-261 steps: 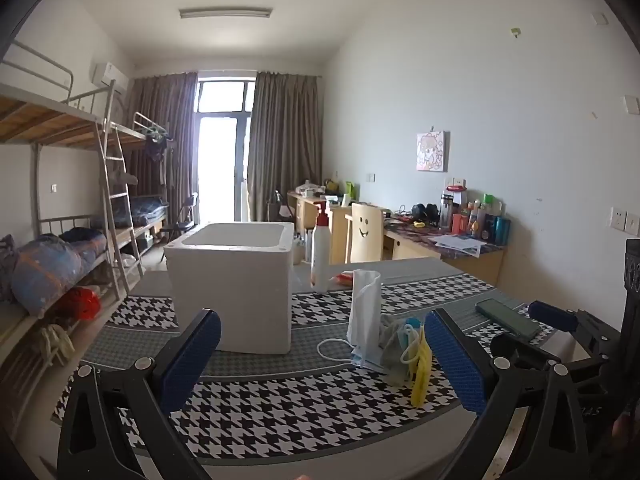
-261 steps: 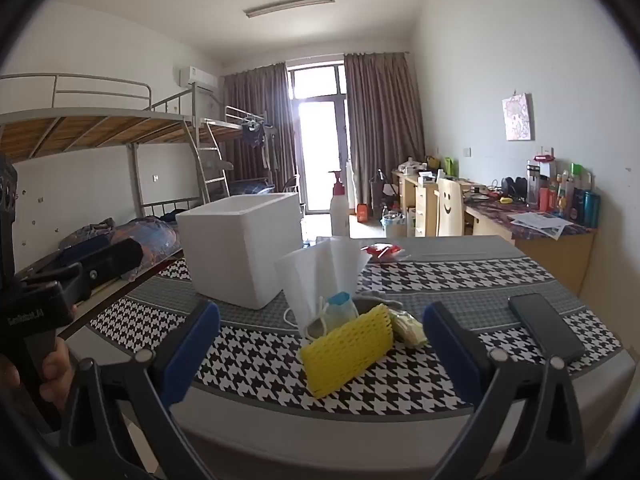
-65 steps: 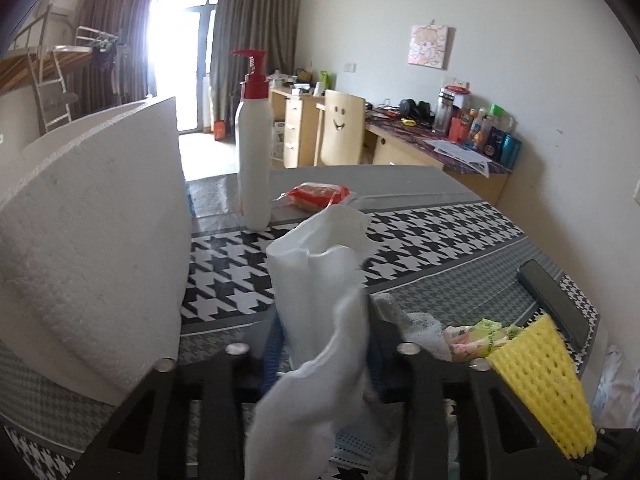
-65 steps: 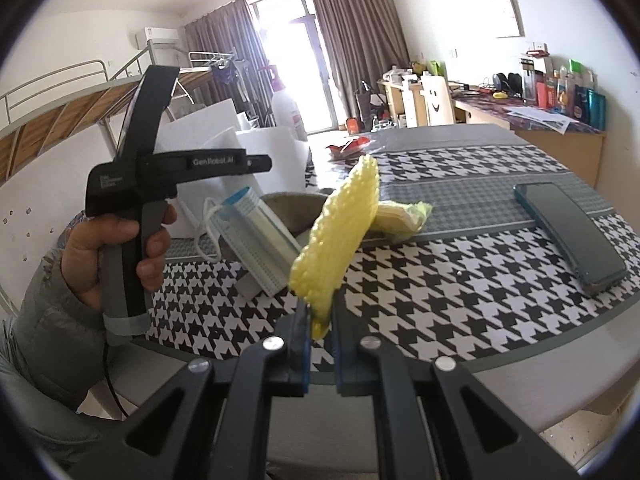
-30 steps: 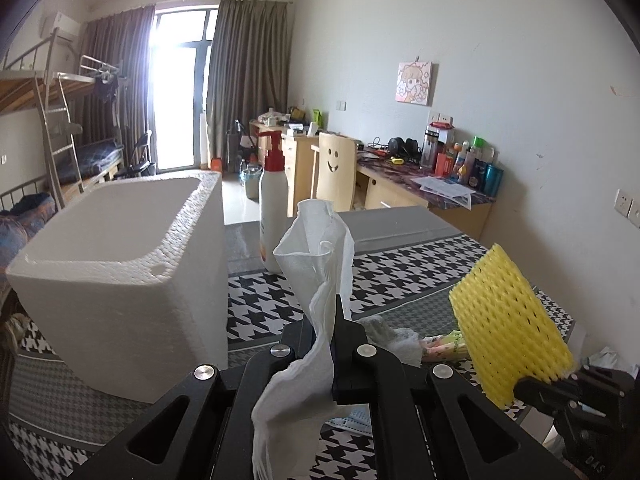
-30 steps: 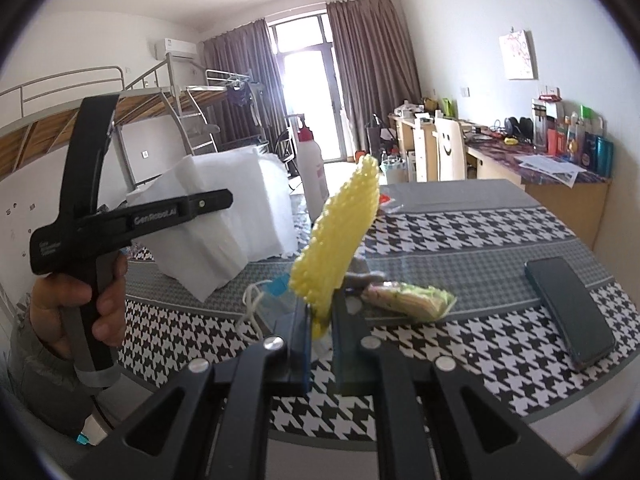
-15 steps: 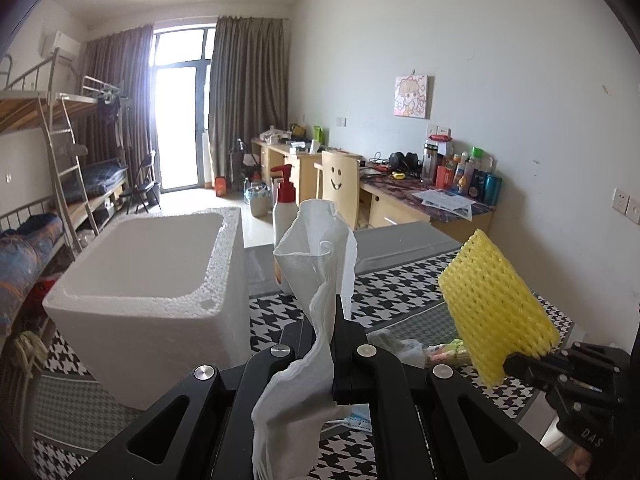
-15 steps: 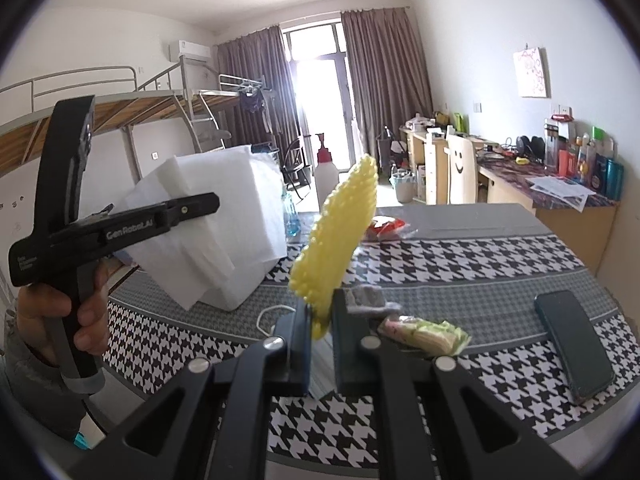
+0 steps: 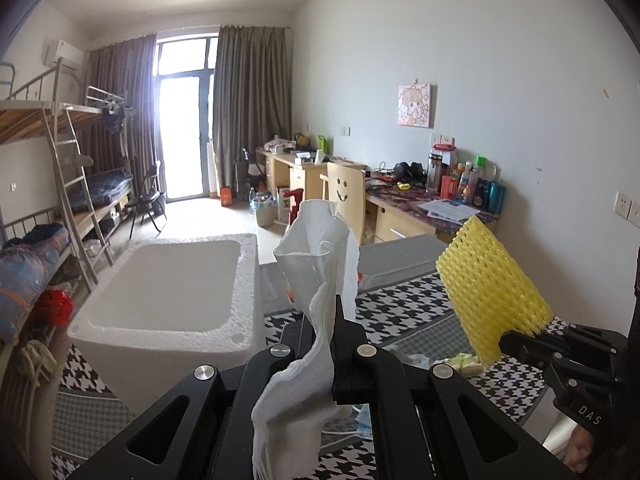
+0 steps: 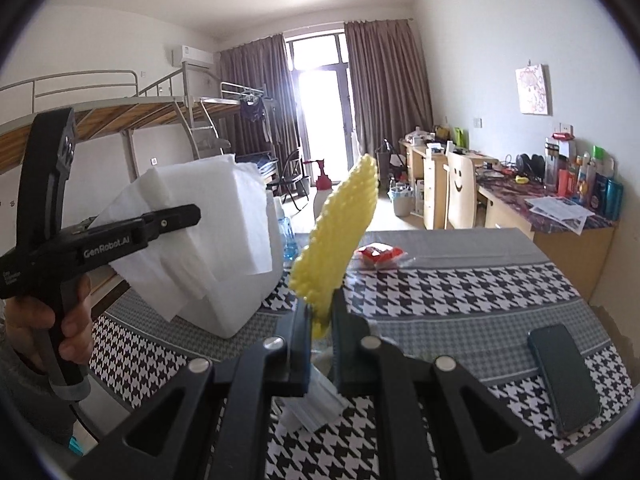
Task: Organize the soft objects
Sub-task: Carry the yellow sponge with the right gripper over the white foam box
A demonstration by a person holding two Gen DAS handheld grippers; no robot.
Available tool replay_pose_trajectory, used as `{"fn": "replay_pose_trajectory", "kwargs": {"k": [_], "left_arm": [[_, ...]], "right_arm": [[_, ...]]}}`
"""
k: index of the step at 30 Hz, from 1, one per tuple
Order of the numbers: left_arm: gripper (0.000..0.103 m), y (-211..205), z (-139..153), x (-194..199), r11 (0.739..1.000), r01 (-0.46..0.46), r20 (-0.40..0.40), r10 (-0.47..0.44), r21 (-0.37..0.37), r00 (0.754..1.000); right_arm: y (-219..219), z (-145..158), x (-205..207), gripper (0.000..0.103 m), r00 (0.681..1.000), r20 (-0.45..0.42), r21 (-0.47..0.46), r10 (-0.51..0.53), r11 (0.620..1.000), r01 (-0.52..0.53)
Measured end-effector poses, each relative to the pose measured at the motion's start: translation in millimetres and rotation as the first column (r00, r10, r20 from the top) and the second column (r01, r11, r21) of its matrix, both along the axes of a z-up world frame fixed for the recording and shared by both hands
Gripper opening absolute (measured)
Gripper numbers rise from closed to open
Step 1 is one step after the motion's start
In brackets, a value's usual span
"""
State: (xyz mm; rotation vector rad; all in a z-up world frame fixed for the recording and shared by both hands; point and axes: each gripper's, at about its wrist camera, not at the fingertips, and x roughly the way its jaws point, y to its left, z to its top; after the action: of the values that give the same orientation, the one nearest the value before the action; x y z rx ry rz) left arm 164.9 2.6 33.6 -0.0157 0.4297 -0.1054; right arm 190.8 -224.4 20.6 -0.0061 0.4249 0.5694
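Note:
My left gripper [image 9: 334, 320] is shut on a stack of white tissue sheets [image 9: 316, 276] and holds it in the air just right of the open white foam box [image 9: 168, 300]. It also shows in the right wrist view [image 10: 176, 216] with the tissues [image 10: 192, 224] in front of the box [image 10: 248, 280]. My right gripper [image 10: 320, 320] is shut on a yellow foam net sleeve [image 10: 340, 232], held upright above the table. The sleeve [image 9: 488, 292] shows at the right in the left wrist view. A face mask [image 10: 316, 396] and a small green packet [image 9: 464, 362] lie on the table below.
The table has a black-and-white houndstooth cloth [image 10: 460, 292]. A dark phone [image 10: 564, 376] lies at its right. A red snack packet [image 10: 376, 256] and a pump bottle [image 10: 322, 192] stand at the far side. Bunk beds are at the left, desks at the right.
Both grippers have risen with their loads. The left gripper now looks down into the foam box's opening, and the table objects sit lower in both views.

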Motion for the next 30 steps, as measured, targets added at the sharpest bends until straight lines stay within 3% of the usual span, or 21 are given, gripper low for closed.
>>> {"fn": "replay_pose_trajectory", "kwargs": {"k": [6, 14, 30], "left_arm": [[0.004, 5, 8, 4, 1.000, 0.011, -0.006, -0.011, -0.026, 1.000], [0.004, 12, 16, 1, 1.000, -0.001, 0.022, 0.001, -0.009, 1.000], [0.004, 32, 34, 14, 0.997, -0.076, 0.048, 0.076, 0.001, 0.996]], "right_arm": [[9, 9, 3, 0.011, 0.999, 0.029, 0.002, 0.013, 1.000, -0.013], [17, 18, 12, 0.011, 0.998, 0.052, 0.008, 0.020, 1.000, -0.021], [46, 36, 30, 0.011, 0.995, 0.061, 0.005, 0.075, 0.997, -0.075]]}}
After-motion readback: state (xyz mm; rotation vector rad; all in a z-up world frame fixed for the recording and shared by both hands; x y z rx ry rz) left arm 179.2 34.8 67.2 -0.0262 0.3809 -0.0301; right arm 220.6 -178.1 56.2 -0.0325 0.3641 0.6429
